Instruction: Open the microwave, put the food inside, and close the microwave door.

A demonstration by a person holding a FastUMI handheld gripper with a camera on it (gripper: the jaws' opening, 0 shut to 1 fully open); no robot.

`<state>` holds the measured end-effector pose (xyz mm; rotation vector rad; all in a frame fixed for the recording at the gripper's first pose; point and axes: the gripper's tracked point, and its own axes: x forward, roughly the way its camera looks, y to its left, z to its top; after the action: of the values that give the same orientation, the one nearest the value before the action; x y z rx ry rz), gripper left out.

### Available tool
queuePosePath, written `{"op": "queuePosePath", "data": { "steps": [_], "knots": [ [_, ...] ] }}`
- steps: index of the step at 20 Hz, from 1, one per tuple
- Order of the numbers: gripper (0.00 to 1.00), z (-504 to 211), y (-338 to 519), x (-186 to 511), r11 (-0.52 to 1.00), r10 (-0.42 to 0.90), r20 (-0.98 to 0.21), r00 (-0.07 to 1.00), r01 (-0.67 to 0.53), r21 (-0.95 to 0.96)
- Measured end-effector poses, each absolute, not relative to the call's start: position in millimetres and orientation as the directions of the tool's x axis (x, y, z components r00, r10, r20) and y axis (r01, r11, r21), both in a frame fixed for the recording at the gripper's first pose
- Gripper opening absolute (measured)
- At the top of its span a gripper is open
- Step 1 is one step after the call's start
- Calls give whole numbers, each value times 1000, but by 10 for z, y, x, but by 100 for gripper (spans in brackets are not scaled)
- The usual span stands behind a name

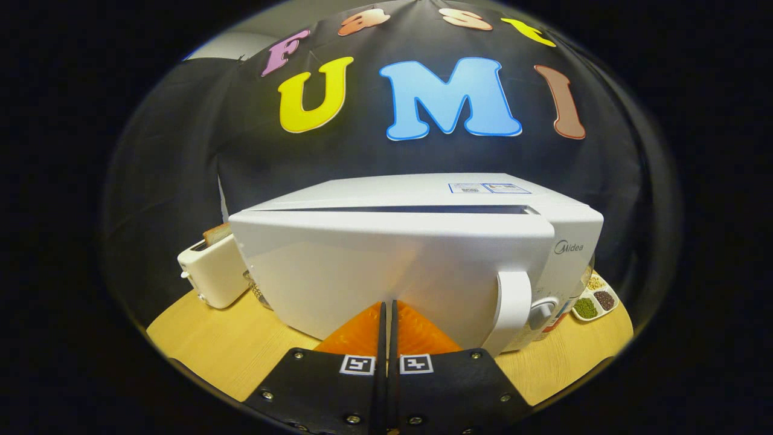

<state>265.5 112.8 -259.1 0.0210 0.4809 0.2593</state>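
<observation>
Fingers (386, 305) closed together, empty, pressed near microwave (416, 266) door (386, 272), slightly ajar. Risk: pushing off-center, sliding microwave across desk (223, 350) toward toaster (214, 275) instead of latching.

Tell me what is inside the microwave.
The microwave door hides the inside; only a thin dark gap shows along its top edge. The gripper is shut, fingertips at the door.

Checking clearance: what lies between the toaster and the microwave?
In the gripper view, a small dim object, too hidden to identify, sits between toaster and microwave. The gripper is shut, tips at the door.
</observation>
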Motion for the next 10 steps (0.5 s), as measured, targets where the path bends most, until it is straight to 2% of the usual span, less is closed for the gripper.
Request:
{"op": "queuePosePath", "data": {
  "steps": [5, 10],
  "knots": [
    [1, -2592, 1112, 2735, 970, 229, -421, 878, -241, 25],
    [1, -2542, 1123, 2721, 975, 221, -441, 870, -204, 87]
  ]
}}
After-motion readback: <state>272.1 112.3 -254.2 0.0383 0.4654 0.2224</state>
